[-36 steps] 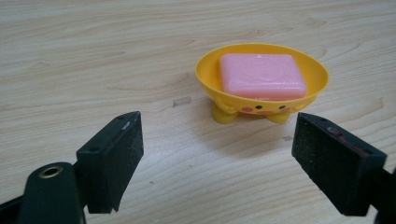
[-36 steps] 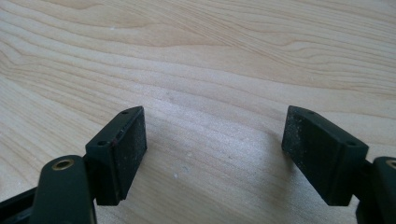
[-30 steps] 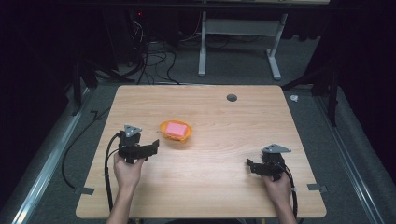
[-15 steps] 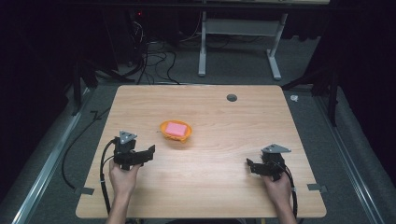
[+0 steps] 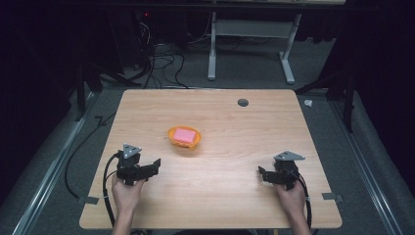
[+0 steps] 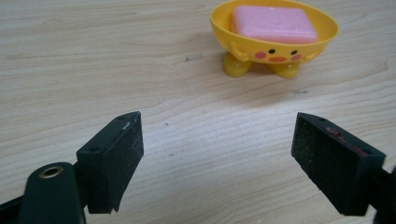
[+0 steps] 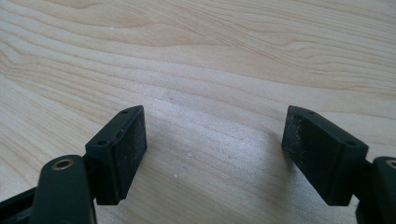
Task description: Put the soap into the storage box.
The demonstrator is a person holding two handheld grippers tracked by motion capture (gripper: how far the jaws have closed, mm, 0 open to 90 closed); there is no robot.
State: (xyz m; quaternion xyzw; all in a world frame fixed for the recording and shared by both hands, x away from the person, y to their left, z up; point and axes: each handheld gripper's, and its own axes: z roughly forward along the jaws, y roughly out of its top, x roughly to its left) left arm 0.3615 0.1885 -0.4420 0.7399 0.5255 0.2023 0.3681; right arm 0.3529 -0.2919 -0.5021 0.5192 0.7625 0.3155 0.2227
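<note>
- Fingers first, on my left gripper [image 5: 155, 164]: its two black pads [image 6: 114, 161] stand wide apart with nothing between them, only bare wood showing in the gap.
- From the soap dish [image 5: 184, 137], that gripper sits near, toward my side of the table and off to the left, angled at the dish but not touching it.
- Through the left gripper view, the yellow duck-faced soap dish [image 6: 275, 35] stands upright on its little feet, and the pink soap bar [image 6: 274, 23] lies flat inside its bowl.
- I judge the work as barely begun: the soap rests in the dish, neither gripper has contact, and the whole reach, grasp and lift is left to do.
- Nothing stands between my left jaws and the dish; the tabletop [image 5: 235, 196] along that line is plain wood.
- Beyond the dish, toward the far edge and to the right, I see a round cable hole [image 5: 242, 102] in the table, well apart from it.
- My right gripper [image 5: 262, 172] is well apart from the dish, to its right and near my edge; its pads [image 7: 122, 151] are also spread open over bare wood, holding nothing.
- Past the table, white desk legs [image 5: 212, 46] and loose cables [image 5: 156, 58] lie on the floor, out of my way.
</note>
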